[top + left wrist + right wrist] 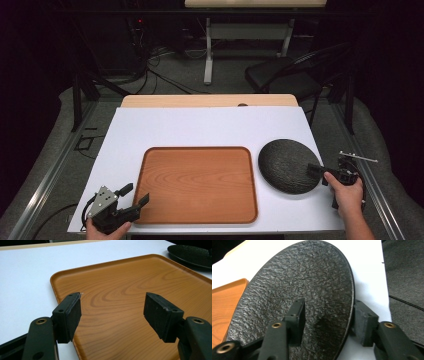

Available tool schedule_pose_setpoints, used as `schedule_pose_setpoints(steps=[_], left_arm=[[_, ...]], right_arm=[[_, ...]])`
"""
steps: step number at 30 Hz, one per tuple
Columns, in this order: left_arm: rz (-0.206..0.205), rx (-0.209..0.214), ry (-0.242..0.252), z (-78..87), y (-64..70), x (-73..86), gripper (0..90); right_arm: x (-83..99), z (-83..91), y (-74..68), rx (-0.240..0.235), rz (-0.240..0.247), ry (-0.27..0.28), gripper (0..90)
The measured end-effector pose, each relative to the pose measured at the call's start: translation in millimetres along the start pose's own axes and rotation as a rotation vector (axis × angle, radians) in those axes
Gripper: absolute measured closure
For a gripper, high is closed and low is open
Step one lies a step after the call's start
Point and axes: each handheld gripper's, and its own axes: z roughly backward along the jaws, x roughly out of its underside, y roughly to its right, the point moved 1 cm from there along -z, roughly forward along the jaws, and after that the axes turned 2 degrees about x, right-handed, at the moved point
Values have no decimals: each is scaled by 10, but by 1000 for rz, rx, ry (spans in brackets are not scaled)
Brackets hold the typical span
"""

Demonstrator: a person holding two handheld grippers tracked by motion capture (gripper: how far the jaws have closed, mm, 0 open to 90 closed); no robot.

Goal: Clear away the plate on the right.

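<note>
While jaws straddle its rim, plate (294, 285) rests.

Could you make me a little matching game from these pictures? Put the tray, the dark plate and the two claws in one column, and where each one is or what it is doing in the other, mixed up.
Things:
1. wooden tray
2. black plate
3. left claw
4. right claw

Places or states:
A. open, at the tray's near left corner
B. jaws set either side of the plate's rim, one above and one below
C. lies flat in the middle of the white table, nothing on it
D. lies to the right of the tray, rough-textured

Pairs: 1-C, 2-D, 3-A, 4-B
</note>
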Motion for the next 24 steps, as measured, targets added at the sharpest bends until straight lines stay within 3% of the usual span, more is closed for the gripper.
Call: schedule_pose_setpoints(steps=[7,24], left_arm=[[0,-3,-2,-1,0,0,306],[0,0,0,-2,-11,1,306]], right_arm=[[-9,5,27,26,-5,-4,624],[-38,15,45,27,-26,-20,659]])
